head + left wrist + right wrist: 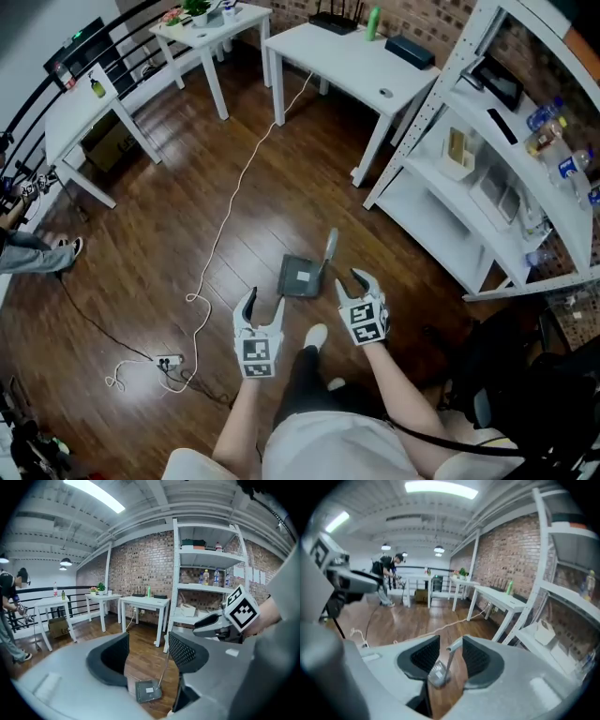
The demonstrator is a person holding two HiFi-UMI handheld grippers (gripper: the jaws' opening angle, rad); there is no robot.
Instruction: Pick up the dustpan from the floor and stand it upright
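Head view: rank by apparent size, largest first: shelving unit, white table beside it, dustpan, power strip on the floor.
1. shelving unit
2. white table
3. dustpan
4. power strip
The dustpan sits nearer the camera than the table, which flatters its size, yet it looks clearly smaller.

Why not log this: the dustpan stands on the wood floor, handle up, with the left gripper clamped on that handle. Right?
No. The left gripper grips nothing: the left gripper view shows its jaws apart, the dustpan standing free beyond them on the wood floor, handle up.
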